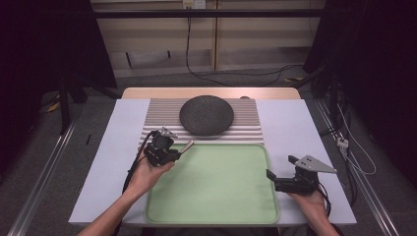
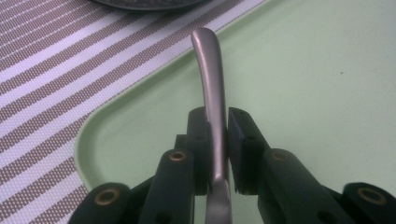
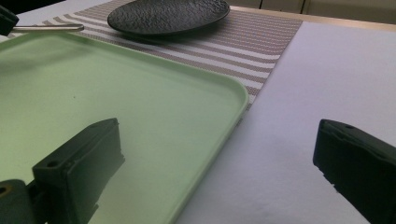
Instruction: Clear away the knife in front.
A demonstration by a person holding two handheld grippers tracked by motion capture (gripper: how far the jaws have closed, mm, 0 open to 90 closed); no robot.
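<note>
The left gripper (image 1: pixel 173 149) is clamped on a slim metal handle (image 2: pixel 211 88). In the left gripper view the two black jaws press flat against its sides. The handle is smooth, brushed and grey, gently curved, and widens to a rounded tip. What sort of utensil it belongs to cannot be told, since its other end is hidden below the jaws. It hangs over the near left corner of a pale green tray (image 1: pixel 221 206). The tray is a matte plastic rectangle with rounded corners and a low raised rim.

Beyond the tray lies a woven placemat (image 1: pixel 246 120) with fine stripes in grey-brown and white. On it sits a round, shallow, dark plate (image 1: pixel 206 115) with a rough, pebbled surface. Tray and placemat rest on a smooth white table cover (image 1: pixel 295 123).

The right gripper (image 1: pixel 281 170) is held at the tray's right edge. Its blocky black jaws stand wide apart and hold nothing, one over the tray rim and one over the white cover.
</note>
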